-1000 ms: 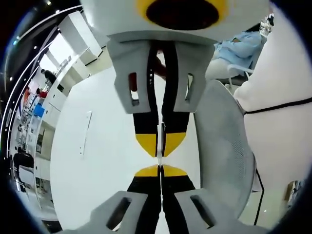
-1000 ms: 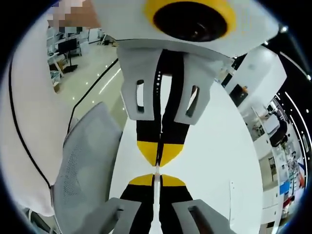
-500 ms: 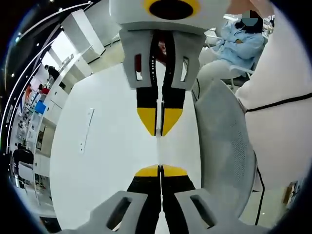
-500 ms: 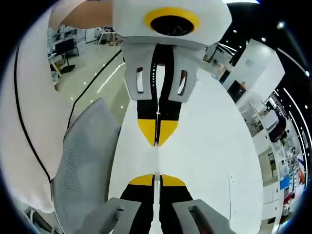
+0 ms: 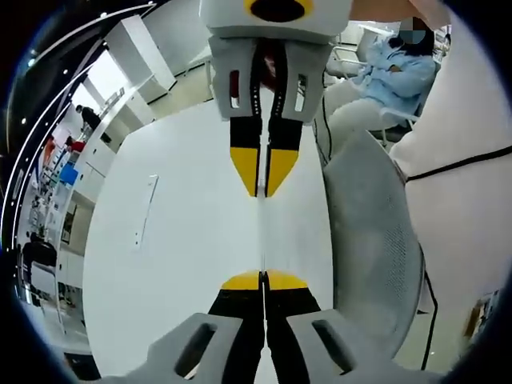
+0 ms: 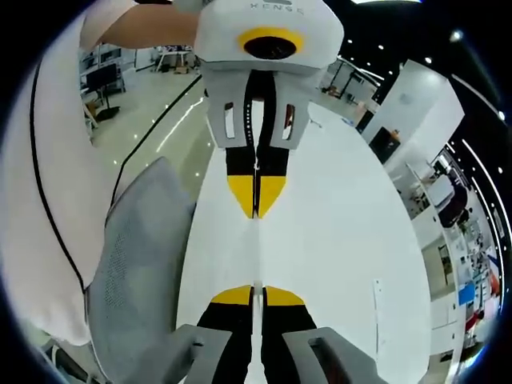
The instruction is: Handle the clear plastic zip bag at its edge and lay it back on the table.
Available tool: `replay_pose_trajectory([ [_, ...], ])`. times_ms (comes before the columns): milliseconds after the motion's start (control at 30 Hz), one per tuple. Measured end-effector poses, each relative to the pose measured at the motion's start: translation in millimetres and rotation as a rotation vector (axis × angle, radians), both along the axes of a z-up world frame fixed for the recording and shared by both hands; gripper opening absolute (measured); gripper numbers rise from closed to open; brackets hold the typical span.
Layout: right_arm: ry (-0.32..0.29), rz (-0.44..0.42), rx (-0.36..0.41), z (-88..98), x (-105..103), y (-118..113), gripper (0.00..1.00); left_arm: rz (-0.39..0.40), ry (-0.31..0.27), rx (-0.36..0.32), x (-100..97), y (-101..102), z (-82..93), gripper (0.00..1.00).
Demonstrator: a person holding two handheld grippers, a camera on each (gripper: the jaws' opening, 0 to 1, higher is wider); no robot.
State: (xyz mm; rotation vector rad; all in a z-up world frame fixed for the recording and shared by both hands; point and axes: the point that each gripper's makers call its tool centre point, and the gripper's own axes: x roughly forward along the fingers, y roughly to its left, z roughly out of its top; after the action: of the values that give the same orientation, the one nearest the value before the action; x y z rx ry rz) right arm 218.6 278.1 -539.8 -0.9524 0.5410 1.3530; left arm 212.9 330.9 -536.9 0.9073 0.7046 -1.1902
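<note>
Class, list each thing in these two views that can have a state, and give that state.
clear zip bag: seen edge-on, stretched taut between both tongs, off the table.
left tongs: shut on one bag edge.
right tongs: shut on the opposite edge.
mesh chair: unoccupied.

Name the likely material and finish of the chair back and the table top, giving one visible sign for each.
Chair back: seems grey woven mesh, matte; a fine perforated texture shows. Table top: probably white laminate or painted board, smooth with slight sheen; it looks even and grainless, so the core stays uncertain.
</note>
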Motion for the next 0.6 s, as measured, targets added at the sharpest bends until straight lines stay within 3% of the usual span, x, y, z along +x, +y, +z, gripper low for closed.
replay_pose_trajectory([
  [200,0.001,-0.008,-0.001,2.3,-0.1,-5.7,0.00,0.021,0.005,-0.021,4.5,2.8,1.4,0.00],
  [600,-0.023,0.029,-0.035,2.2,-5.8,-8.6,0.00,-0.003,0.006,0.005,4.0,1.7,-0.9,0.00],
])
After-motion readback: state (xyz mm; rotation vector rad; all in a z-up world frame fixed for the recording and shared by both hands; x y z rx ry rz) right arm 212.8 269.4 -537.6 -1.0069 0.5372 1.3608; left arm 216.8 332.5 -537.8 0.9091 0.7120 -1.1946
